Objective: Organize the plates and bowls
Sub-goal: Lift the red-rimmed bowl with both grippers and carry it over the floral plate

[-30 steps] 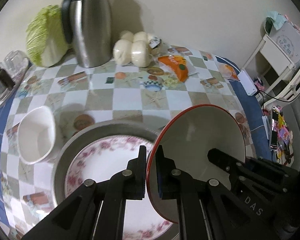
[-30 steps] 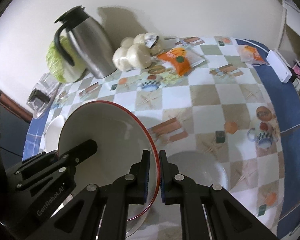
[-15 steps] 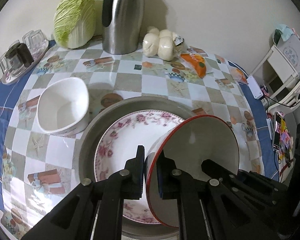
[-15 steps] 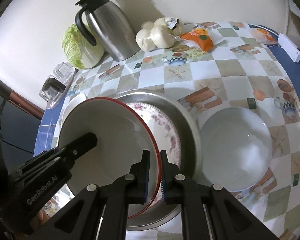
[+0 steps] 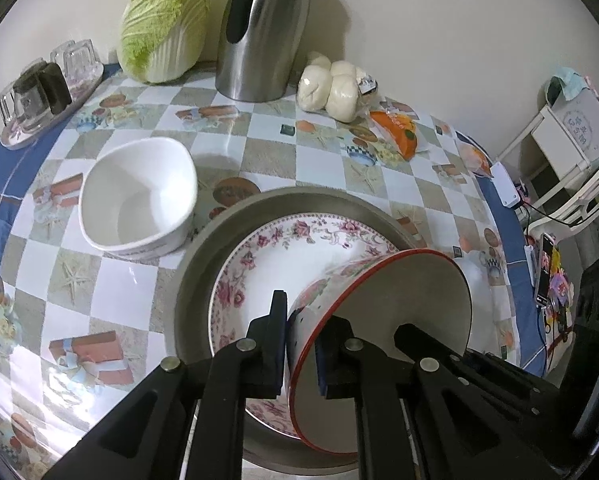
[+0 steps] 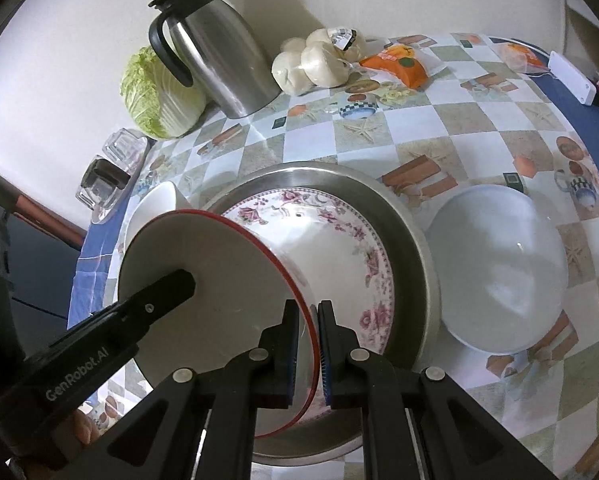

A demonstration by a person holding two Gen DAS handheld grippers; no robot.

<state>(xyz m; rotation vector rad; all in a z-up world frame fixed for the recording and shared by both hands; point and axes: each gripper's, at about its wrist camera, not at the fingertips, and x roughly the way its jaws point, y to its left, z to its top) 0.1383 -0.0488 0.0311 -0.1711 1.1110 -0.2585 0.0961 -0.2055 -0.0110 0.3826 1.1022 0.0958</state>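
Both grippers hold one red-rimmed bowl (image 5: 399,304) (image 6: 203,268) by opposite sides of its rim. My left gripper (image 5: 301,344) is shut on the rim, and my right gripper (image 6: 308,344) is shut on the far side. The bowl hangs tilted just over a floral plate (image 5: 291,248) (image 6: 339,248) that lies in a round metal tray (image 5: 203,264) (image 6: 411,240). A white squarish bowl (image 5: 139,196) (image 6: 155,204) stands left of the tray. A pale round bowl (image 6: 499,272) sits right of the tray.
At the back stand a steel jug (image 5: 263,36) (image 6: 215,60), a cabbage (image 5: 163,24), bagged buns (image 5: 335,84) and an orange packet (image 5: 399,132). A tray of glasses (image 5: 39,92) is at the far left. A white shelf unit (image 5: 571,136) stands past the table's right edge.
Both grippers carried the red-rimmed bowl over the tray and a little lower; it now hangs just above the floral plate. The grip on the rim is unchanged.
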